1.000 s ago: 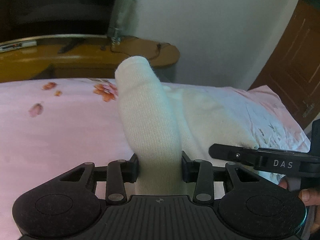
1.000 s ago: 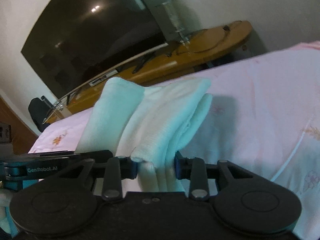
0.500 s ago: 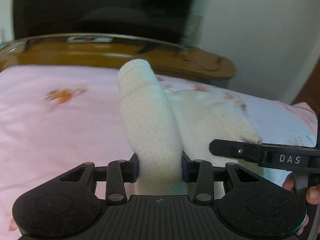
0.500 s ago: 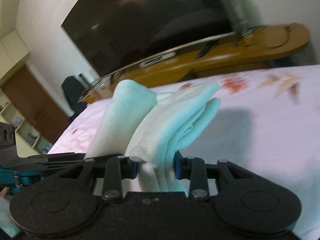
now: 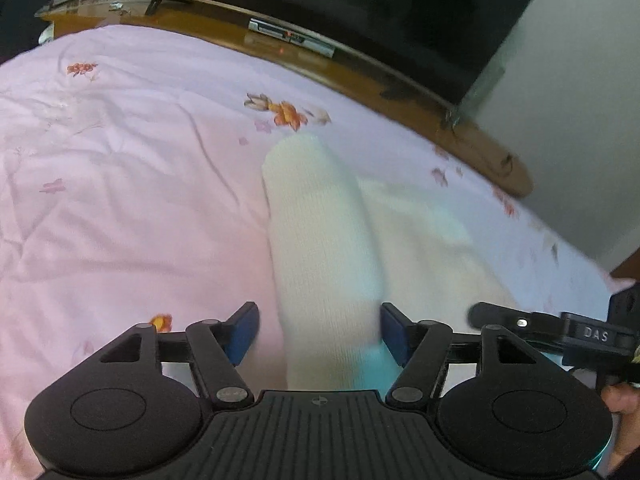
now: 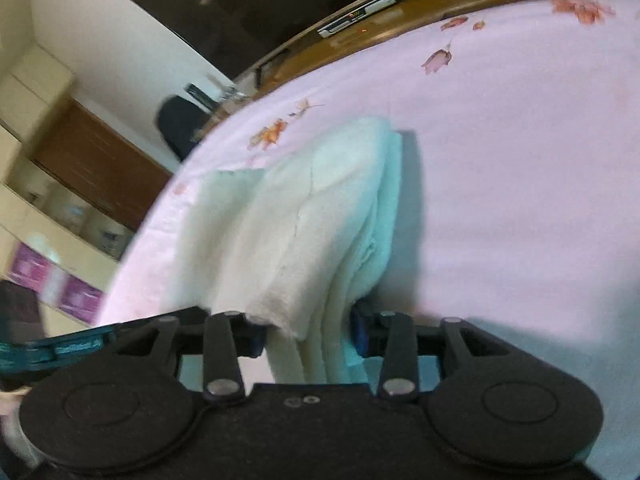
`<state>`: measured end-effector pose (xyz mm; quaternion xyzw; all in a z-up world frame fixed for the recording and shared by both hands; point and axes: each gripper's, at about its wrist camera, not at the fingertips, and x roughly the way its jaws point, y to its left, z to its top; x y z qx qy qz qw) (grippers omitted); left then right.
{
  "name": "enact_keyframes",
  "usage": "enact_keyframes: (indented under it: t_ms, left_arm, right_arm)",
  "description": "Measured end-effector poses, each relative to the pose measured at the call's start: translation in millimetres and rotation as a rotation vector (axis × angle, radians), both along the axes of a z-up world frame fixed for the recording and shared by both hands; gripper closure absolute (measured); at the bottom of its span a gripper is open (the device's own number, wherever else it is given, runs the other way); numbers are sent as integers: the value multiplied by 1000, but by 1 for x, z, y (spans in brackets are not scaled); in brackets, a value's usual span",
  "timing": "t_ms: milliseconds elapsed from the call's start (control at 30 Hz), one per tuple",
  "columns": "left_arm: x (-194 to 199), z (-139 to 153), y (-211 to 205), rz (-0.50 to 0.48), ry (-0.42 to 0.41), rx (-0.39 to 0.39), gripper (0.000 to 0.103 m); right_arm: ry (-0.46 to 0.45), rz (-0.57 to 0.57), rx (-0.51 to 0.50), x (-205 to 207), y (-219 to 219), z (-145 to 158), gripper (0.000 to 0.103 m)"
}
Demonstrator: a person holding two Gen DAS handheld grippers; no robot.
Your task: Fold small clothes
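Jaws of both hand-held grippers have just been opening. Left hand-held gripper is released: gap at left pad, cloth only between them. Right hand-held gripper is looser, but whether pads still press I cannot tell. Cloth now lies on bed, so prob. this fold is being set down.

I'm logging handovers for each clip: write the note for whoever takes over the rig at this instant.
Left gripper: jaws have just been opening; a gap shows at its left pad, the white knit garment lies loose between them.
Right gripper: jaws just opening too, the folded layers between them; grip unclear.
Garment: folded in layers, lying on the pink bedspread.
Done: the fold, and laying it down.
Left: pull both grippers clear, tidy the edges if needed.
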<state>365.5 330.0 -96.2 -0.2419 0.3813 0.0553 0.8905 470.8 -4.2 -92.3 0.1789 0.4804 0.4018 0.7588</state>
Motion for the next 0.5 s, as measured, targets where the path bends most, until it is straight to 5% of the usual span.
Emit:
enact_keyframes:
  t_ms: [100,200,333,400,500]
  left_arm:
    - [11,-4,7,26,-29,-5,38]
    - [27,-8,5,44,-35,-1,38]
    - [47,-12,9,41,-43,28,38]
    - [59,-14,12,39,-30,52,37]
    - [71,-14,9,28,-21,104,33]
  right_arm:
    - [1,-41,49,18,-6,0,40]
    - [9,-54,48,40,2,-5,48]
    - [-230,53,-65,30,28,9,73]
    - [-352,101,-120,22,32,14,75]
    - [-372,99,-160,28,32,8,72]
